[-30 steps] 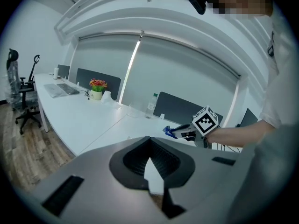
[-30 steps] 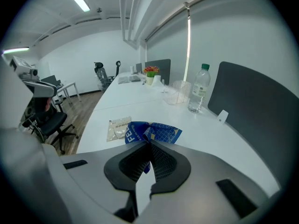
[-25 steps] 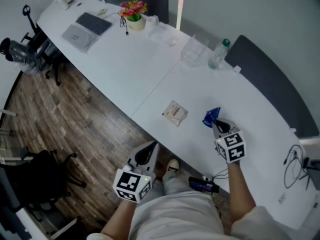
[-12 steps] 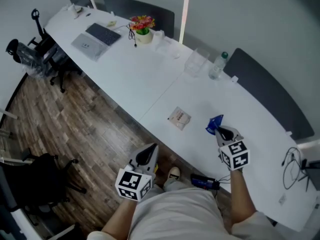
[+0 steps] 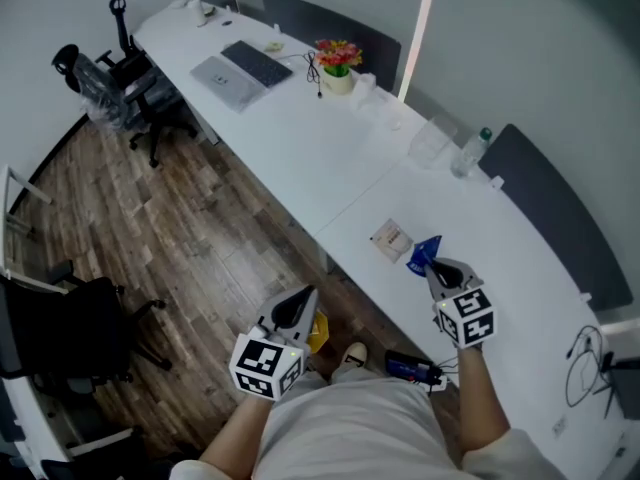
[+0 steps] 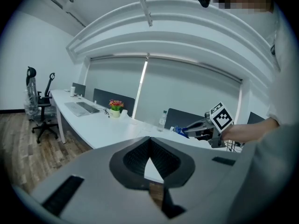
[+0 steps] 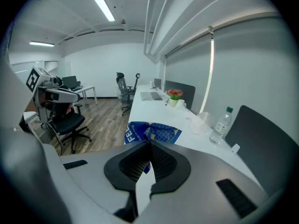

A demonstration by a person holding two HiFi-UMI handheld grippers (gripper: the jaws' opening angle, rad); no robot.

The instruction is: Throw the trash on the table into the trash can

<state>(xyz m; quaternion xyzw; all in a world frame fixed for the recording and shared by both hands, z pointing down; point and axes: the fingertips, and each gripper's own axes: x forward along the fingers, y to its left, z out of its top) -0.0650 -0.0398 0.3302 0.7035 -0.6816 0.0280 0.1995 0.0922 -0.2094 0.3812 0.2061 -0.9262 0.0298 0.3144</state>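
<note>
Right gripper (image 5: 432,266): jaws are pressing together on a crumpled blue wrapper (image 5: 424,253), which is sticking out beyond the tips over the near edge of the long white table (image 5: 300,138), just right of a small white packet (image 5: 391,239) that is lying flat on the tabletop. Left gripper (image 5: 297,303): jaws are meeting at the tips with nothing between them, and it is hanging over the wooden floor (image 5: 180,228), left of the table and well apart from the wrapper. A clear water bottle (image 5: 471,152) is standing at the table's far edge, and a pot of flowers (image 5: 338,65) is standing further left along it.
</note>
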